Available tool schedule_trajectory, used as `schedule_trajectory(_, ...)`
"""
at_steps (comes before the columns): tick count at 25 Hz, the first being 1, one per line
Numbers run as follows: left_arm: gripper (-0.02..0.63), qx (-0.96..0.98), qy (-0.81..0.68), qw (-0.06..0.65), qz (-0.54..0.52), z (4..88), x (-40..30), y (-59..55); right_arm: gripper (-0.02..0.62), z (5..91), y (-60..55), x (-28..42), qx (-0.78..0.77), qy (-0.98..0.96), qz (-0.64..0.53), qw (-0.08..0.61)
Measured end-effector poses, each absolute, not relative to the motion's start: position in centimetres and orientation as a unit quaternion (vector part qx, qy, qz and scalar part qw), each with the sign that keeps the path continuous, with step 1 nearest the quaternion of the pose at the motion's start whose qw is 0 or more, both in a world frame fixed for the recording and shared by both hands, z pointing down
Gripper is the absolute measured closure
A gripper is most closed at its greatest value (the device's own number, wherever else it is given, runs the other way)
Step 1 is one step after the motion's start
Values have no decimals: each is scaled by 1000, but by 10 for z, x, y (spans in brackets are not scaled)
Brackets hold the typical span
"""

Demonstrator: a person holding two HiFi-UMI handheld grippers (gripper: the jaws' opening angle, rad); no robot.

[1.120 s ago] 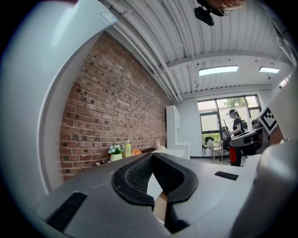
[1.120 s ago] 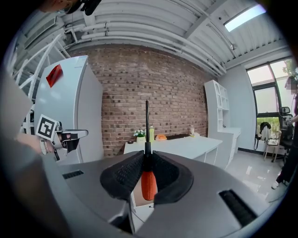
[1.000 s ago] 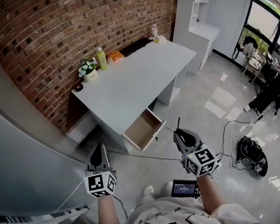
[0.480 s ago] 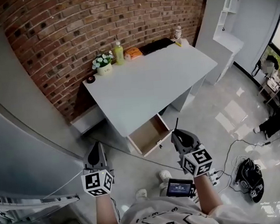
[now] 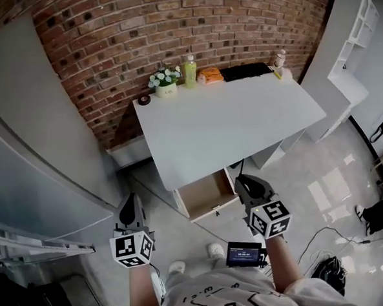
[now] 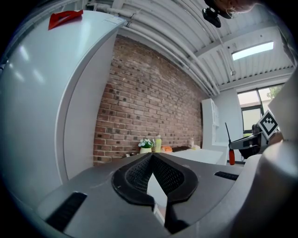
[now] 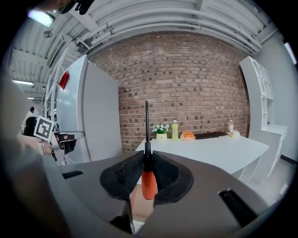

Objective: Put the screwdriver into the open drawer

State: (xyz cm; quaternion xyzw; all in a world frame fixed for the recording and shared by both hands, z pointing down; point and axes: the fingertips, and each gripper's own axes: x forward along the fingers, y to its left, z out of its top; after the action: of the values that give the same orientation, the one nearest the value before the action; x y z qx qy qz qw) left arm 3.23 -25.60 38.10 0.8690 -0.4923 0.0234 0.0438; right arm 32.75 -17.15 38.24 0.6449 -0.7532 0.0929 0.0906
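My right gripper (image 5: 243,180) is shut on the screwdriver (image 7: 149,182), whose orange handle sits between the pads and whose thin shaft points upward. In the head view this gripper hovers just right of the open drawer (image 5: 207,195), which hangs out under the front of the white desk (image 5: 232,124) and looks empty. At the lower left my left gripper (image 5: 132,201) is shut with nothing in it, well left of the drawer. In the left gripper view its pads meet at the tip of the left gripper (image 6: 152,155), and the screwdriver (image 6: 231,155) shows far right.
Along the back of the desk by the brick wall stand a flower pot (image 5: 166,84), a green bottle (image 5: 189,70), an orange packet (image 5: 209,75), a black keyboard (image 5: 245,70) and a small bottle (image 5: 280,59). A tall grey cabinet (image 5: 28,133) rises left; white shelving (image 5: 358,22) stands right.
The view has swung round so the desk and drawer now sit straight ahead and closer. The right gripper, still holding the screwdriver, is now beside the drawer's right edge.
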Motion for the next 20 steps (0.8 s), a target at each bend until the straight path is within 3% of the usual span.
schedule_trajectory(8,594,814,-578,54,29,398,33,-239,535,409,-208,341,563,-811,104,120)
schedule_trajectory(20,594,762,-637,101,63,447,5,-204,535,473,-227,302,476,-851,148,165)
